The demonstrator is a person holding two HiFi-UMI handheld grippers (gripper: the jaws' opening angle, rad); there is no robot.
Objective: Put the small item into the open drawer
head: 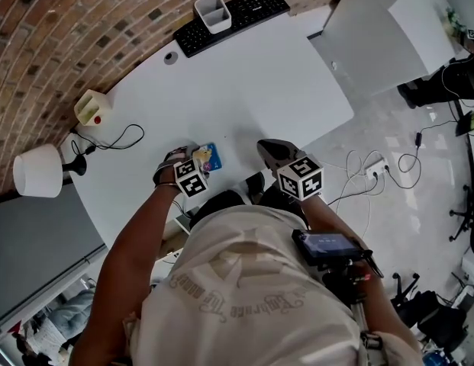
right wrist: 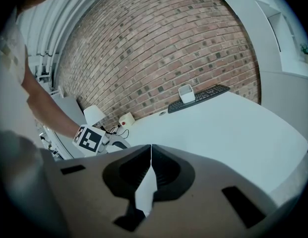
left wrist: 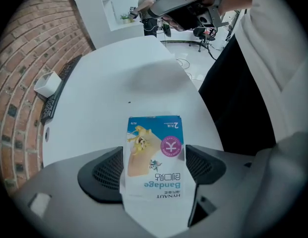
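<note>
My left claw [left wrist: 154, 168] is clamped on the small blue-and-white cardboard bandage box [left wrist: 154, 138], with one jaw pressed against each long side and the printed face up. The box is held over the near edge of the white tabletop [head: 252, 90]; whether it touches the surface cannot be determined. My right claw [right wrist: 150, 155] is fully closed, jaw against jaw, with nothing between them, and it hangs near the same edge beside the left claw. A black keyboard [head: 233, 17] lies at the far edge, and a white rectangular plastic tray [head: 214, 12] rests on it.
</note>
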